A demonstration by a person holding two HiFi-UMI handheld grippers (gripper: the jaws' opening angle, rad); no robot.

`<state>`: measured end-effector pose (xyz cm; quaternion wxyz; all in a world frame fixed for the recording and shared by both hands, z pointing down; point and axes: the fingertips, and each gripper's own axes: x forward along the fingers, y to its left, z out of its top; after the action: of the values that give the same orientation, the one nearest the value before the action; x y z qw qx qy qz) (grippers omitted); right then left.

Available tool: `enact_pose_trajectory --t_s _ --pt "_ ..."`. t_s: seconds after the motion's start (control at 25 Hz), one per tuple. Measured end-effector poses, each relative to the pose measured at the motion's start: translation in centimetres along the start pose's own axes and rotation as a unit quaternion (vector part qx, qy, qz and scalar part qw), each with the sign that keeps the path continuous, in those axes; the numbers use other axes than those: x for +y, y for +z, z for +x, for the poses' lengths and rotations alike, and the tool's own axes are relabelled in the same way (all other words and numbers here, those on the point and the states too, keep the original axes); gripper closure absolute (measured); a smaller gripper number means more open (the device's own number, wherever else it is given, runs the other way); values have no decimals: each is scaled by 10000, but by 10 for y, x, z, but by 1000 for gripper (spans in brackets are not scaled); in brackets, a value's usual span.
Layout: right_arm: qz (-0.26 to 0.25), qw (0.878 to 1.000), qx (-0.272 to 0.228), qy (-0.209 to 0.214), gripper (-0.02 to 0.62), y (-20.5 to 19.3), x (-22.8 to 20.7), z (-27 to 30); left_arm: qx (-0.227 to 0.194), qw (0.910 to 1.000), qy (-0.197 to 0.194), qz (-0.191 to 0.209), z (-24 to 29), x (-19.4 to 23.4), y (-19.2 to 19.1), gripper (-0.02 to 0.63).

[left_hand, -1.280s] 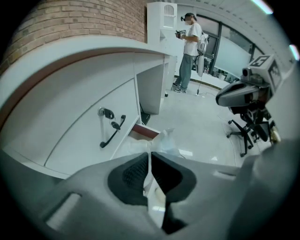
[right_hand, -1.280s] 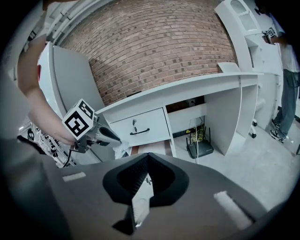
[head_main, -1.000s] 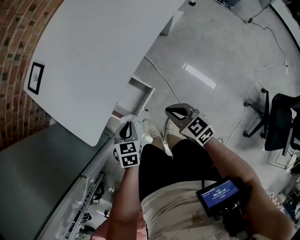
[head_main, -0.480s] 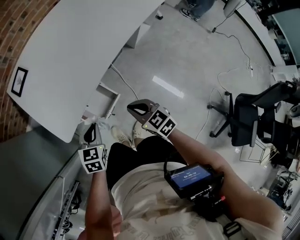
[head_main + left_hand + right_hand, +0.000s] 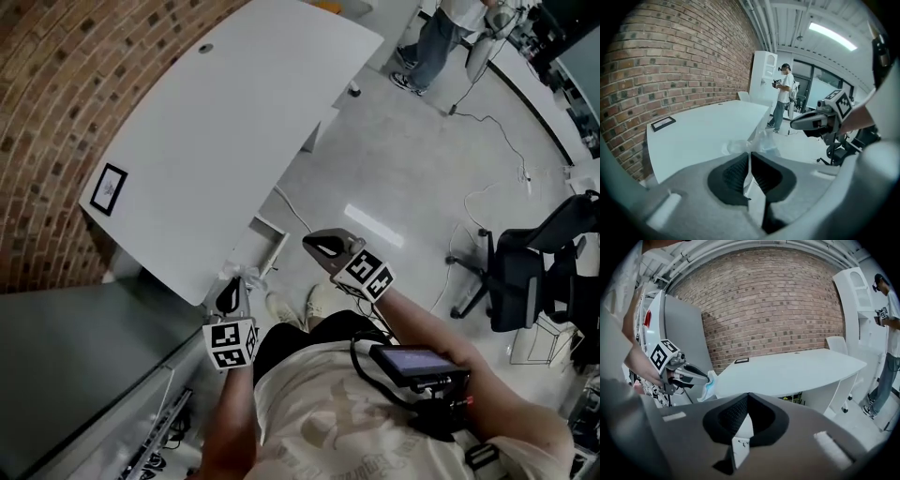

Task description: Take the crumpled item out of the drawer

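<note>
The left gripper has its jaws pressed together on the crumpled item, a thin clear-whitish wad w/ a bit of blue. The wad sticks out just past the tips, toward 12 o'clock in the left gripper view. The right gripper is also closed, pads touching, w/ nothing between them. It hangs at approx. 3 o'clock of the left one, well apart.

What changed vs. one second ago: in the head view both grippers were then low over the floor, and the item was near what looks like the white drawer under the table. Now the left gripper is up at the table's near edge, w/ the wad at its 12 o'clock, just beside that edge. The drawer is at approx. 2 o'clock of the wad and apart from it. The head has turned too, so more of the table top & the brick wall is in view. The right gripper only moved along beside; it took no part.

Meaning for the task: the item is out of the drawer and the pinch looks firm, so the main step seems done. What remains is probably to put it down somewhere, e.g. on the table. The wad is thin and light, so it can slip out if the pinch loosens too early.
</note>
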<state>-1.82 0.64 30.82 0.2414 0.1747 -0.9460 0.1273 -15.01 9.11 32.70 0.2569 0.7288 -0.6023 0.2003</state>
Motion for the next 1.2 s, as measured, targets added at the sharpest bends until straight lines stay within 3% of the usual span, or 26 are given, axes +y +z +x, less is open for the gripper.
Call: enact_pose_trajectory --t_s 0.48,0.76,1.2 --pt "-176 9990 -394 77 588 56 -3 -19 -766 9970 -81 58 -41 -5 70 584" --pt "-344 9975 -593 167 588 73 0 -41 -962 9950 -245 142 -57 -28 75 584" --pt "-441 9957 -808 141 588 78 4 -71 -1144 9931 -185 200 -73 -33 82 584"
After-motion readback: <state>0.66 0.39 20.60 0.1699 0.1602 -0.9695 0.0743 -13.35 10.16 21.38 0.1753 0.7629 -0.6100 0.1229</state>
